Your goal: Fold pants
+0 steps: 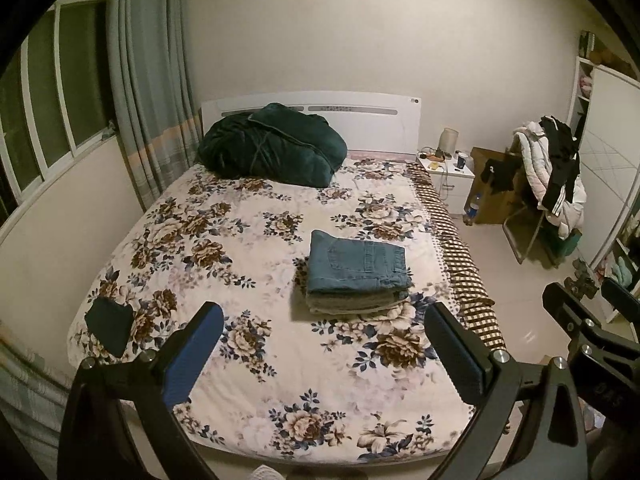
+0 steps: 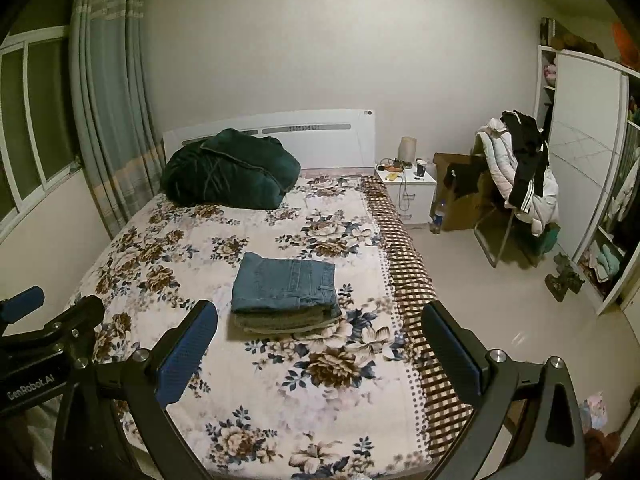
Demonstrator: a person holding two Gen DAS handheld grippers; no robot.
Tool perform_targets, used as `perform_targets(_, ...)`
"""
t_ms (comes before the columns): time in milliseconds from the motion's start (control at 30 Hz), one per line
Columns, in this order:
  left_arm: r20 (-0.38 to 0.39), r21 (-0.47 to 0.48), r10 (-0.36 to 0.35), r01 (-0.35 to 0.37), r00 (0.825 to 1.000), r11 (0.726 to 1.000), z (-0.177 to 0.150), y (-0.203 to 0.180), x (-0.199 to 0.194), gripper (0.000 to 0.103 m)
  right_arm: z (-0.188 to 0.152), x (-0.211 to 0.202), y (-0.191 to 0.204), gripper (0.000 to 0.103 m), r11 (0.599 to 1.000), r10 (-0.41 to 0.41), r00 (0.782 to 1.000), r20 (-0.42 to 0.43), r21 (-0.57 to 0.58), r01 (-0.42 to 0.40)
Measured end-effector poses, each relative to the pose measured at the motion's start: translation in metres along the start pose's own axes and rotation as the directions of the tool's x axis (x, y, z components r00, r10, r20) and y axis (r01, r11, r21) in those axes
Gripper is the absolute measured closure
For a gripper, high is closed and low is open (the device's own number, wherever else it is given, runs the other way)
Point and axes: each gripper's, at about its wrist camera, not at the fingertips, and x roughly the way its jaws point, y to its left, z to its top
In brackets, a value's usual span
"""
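Folded blue jeans (image 1: 356, 266) lie on top of a folded grey garment (image 1: 352, 304) in a small stack on the floral bedspread (image 1: 248, 240), toward the bed's right side. The stack also shows in the right wrist view (image 2: 286, 286). My left gripper (image 1: 324, 350) is open and empty, held above the foot of the bed, well short of the stack. My right gripper (image 2: 320, 350) is open and empty too, beside the left one, which shows at the left edge (image 2: 24, 320). The right gripper's body shows at the right of the left wrist view (image 1: 592, 320).
A dark green quilt (image 1: 272, 146) is bundled at the headboard. A small dark cloth (image 1: 110, 322) lies at the bed's left edge. A white nightstand (image 1: 446, 174), a cardboard box (image 1: 490, 184), a chair piled with clothes (image 1: 548, 172) and a wardrobe (image 2: 588, 168) stand to the right.
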Motion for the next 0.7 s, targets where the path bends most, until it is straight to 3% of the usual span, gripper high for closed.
perform_targets(700,-0.005,-0.021,0.017,-0.017,1.0,1.0,-0.0025,-0.0036,-0.0092,0.0,0.0072,0.0085,-0.0047,0.0,0.999,0.03,1.0,-0.002,-0.021,-0.03)
